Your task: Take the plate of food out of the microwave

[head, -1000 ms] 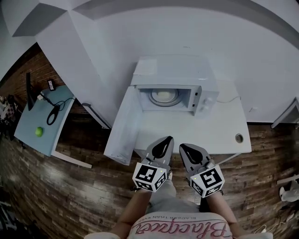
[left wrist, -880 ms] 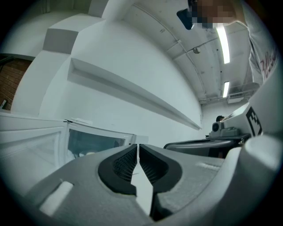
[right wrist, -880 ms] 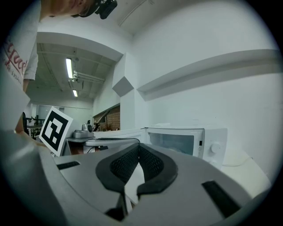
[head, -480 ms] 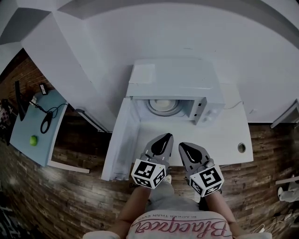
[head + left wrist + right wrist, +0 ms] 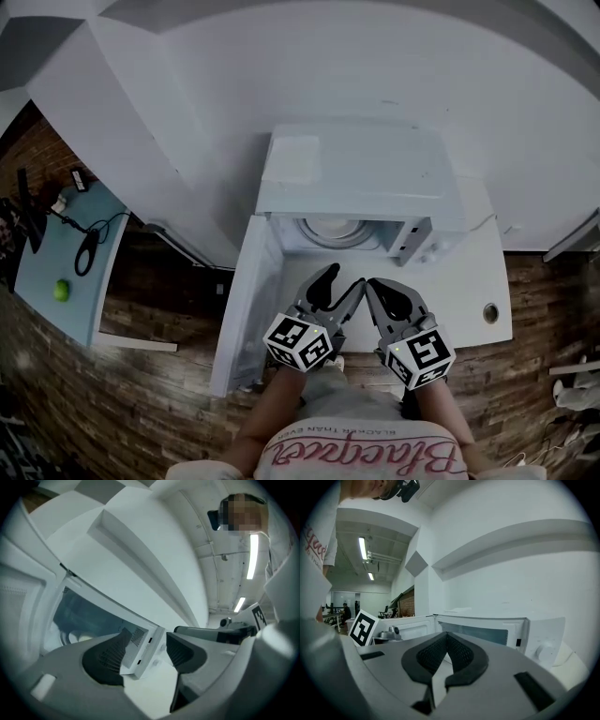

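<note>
A white microwave [image 5: 361, 173] stands on a white table [image 5: 464, 281], its door [image 5: 246, 300] swung open to the left. Inside sits a pale plate of food [image 5: 330, 231], partly hidden under the cavity's top edge; in the left gripper view the plate [image 5: 70, 637] shows behind the left jaw. My left gripper [image 5: 343, 279] hovers just in front of the opening, its jaws opening with nothing between them. Beside it, my right gripper [image 5: 373, 284] is shut and empty, pointing at the microwave [image 5: 487, 630].
The microwave's control panel with a knob [image 5: 543, 652] is on its right. A round hole [image 5: 491, 312] sits in the table's right part. At the left stands a light blue side table [image 5: 52, 262] with a green ball [image 5: 62, 290] and a cable.
The left gripper's jaws, shut before, have spread apart. Both grippers have come closer to the microwave's opening, and the view has moved in over the microwave.
</note>
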`<state>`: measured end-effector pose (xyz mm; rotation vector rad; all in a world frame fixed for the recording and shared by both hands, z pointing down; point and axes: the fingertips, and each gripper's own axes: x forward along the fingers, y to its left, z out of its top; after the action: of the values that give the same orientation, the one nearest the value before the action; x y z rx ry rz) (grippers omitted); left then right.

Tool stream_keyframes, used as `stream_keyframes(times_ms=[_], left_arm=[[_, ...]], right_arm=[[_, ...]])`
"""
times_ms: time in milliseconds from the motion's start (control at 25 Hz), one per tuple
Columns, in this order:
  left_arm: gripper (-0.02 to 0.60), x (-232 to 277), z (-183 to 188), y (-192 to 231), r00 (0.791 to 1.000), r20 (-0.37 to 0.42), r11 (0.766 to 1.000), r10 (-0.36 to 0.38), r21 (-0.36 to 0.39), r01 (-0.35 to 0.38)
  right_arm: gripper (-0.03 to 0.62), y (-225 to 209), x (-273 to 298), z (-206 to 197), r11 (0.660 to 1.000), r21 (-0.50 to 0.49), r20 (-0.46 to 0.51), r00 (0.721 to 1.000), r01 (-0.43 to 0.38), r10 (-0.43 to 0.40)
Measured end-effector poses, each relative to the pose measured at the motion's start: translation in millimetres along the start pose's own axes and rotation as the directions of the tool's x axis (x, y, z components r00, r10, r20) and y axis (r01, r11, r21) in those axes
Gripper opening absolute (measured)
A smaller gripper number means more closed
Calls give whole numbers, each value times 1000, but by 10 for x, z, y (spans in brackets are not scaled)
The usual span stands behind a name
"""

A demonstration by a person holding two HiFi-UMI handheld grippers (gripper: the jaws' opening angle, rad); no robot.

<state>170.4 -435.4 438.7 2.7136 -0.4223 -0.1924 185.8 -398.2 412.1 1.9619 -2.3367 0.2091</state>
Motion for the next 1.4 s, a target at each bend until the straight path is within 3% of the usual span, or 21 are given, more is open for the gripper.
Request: stream_keyframes(times_ms=[200, 400, 560, 800, 960, 1320, 1400], left_arm=[[444, 134, -164, 317, 999, -37, 989, 36, -141, -41], [462, 158, -389, 597, 985, -129, 950, 114, -278, -146], [460, 129, -583, 774, 962, -199, 894, 185, -373, -249], [460, 63, -763, 1057, 915, -254, 781, 314, -479, -401], [460, 96, -786, 1235, 888, -254, 708, 382, -537, -458], [460, 225, -989, 1437, 860, -282, 460, 426, -751, -474], [459, 275, -1029, 1502, 849, -293, 420, 439, -768, -483]], right_arm=[[12, -171, 154, 38, 999, 14, 0, 1000, 29, -29], [12, -261, 215, 28, 998, 36, -2, 999, 48, -48], [12, -270, 238, -56, 998, 55, -21, 999, 44, -43], [12, -289, 337, -182, 997, 79, -50, 999, 15, -11], [12, -337, 450, -233, 996, 83, -66, 998, -11, 16], [12, -455, 571, -301, 994, 100, -97, 994, -37, 47], [12, -474, 576, -326, 993, 107, -105, 993, -44, 55]])
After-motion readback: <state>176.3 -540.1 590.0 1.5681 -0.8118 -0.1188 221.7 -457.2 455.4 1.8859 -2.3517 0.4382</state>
